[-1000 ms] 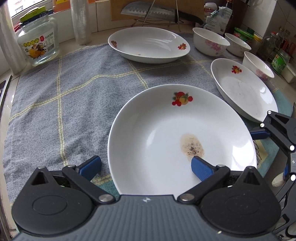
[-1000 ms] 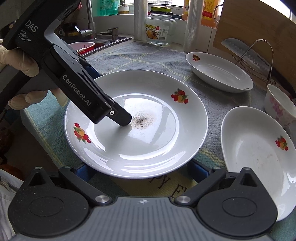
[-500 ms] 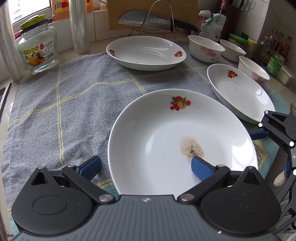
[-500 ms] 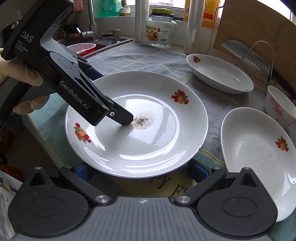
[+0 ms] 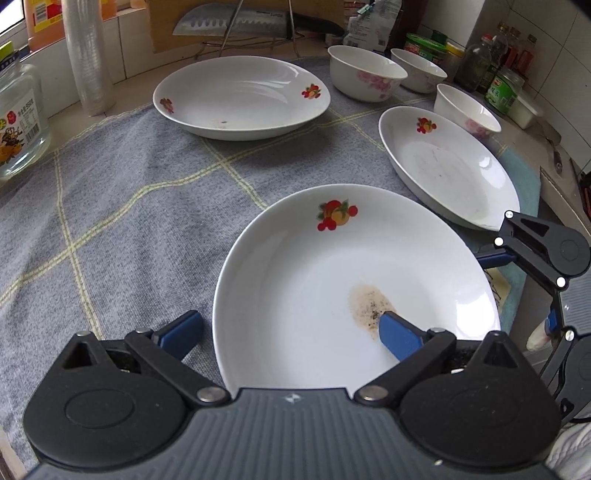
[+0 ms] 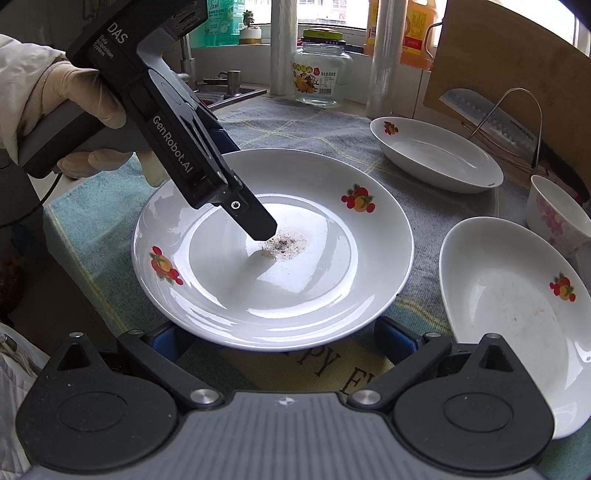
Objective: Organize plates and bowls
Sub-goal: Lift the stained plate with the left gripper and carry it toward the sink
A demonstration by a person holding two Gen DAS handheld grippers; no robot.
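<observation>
1. We hold two tools over a surface (image 5: 122, 92) covered by a grey checked cloth (image 5: 129, 206).
2. The nearest plate (image 5: 332, 280) is white with fruit prints on its rim and a brown speckled stain (image 5: 369, 304) in its well. It lies on the cloth at the near edge of the surface.
3. Our left tool (image 5: 291, 326) straddles this plate's rim: one blue finger (image 5: 399, 332) sits inside the well just beside the stain, the other (image 5: 181, 328) is outside over the cloth. Its jaws are closing, with the rim between them, but the pads are not pressing on it.
4. In the right wrist view a gloved hand (image 6: 70, 96) grips the left tool's handle, and its inner finger (image 6: 255, 218) hangs just above the stain; we cannot tell whether it touches the plate.
5. Our right tool (image 6: 280, 341) has its jaws wide apart, both blue fingers low beside the plate's near rim, gripping nothing.
6. A second plate (image 5: 447, 166) lies to the right, just beside the first.
7. A third plate (image 5: 240, 96) lies farther back on the cloth, well apart.
8. Three bowls with pink flowers (image 5: 365, 77) stand at the back right.
9. A glass jar (image 5: 18, 122) stands at the left edge, a knife on a wire rack (image 5: 236, 26) at the back.
</observation>
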